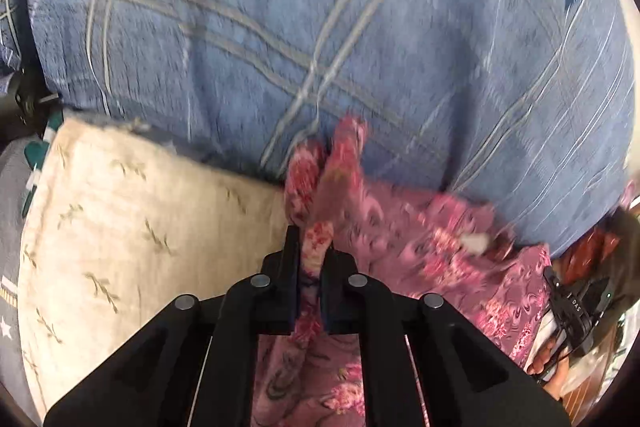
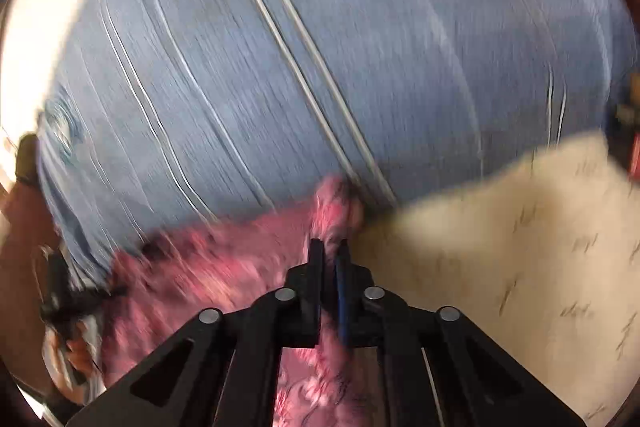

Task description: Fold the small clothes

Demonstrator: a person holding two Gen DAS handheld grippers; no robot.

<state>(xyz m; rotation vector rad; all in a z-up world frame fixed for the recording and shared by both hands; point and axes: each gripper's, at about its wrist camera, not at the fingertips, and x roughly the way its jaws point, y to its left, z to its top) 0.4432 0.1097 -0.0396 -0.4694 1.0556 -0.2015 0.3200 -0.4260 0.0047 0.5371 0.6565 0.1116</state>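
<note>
A pink floral garment point(image 1: 404, 239) hangs between both grippers above a blue checked bedsheet point(image 1: 280, 27). My left gripper point(image 1: 314, 247) is shut on a bunched edge of the garment, which sticks up past the fingertips. The cloth trails right toward the other gripper point(image 1: 576, 311), seen at the right edge in a person's hand. In the right wrist view my right gripper point(image 2: 330, 251) is shut on another bunched edge of the pink garment point(image 2: 208, 267); the cloth spreads left and below. That view is motion-blurred.
A cream pillow with a leaf print point(image 1: 132, 219) lies left of the garment; it also shows in the right wrist view point(image 2: 520, 247). The blue bedsheet point(image 2: 320, 47) fills the far ground. A dark object point(image 1: 24, 99) sits at the left edge.
</note>
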